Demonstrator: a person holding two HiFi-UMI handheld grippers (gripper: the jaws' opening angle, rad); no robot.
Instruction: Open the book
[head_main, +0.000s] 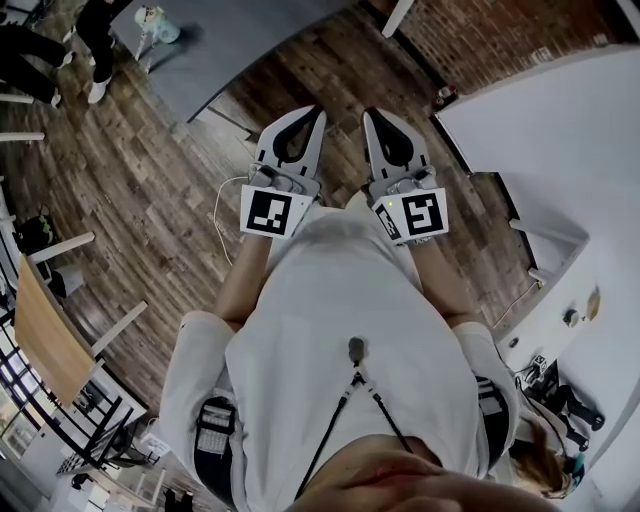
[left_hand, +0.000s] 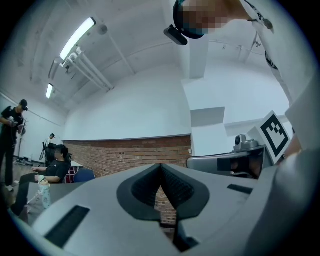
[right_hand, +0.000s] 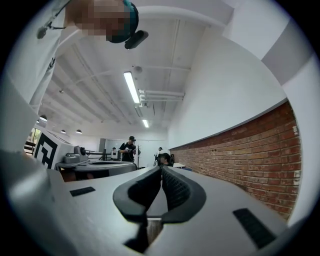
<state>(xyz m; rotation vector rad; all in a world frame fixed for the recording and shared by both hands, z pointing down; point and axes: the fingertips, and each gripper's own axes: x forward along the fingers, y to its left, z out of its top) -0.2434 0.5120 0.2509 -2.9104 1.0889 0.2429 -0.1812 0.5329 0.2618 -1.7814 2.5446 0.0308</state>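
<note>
The left gripper (left_hand: 160, 166) and right gripper (right_hand: 161, 169) are held level before the torso (head_main: 350, 320), jaws together on nothing, presumably for carrying. The book is shown in no view.

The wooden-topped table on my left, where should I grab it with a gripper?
Probably the wooden top by its thin edge facing you, coming in level from your side: it's a flat slab, and that edge looks bare. The left gripper and right gripper are both shut; open one first.
</note>
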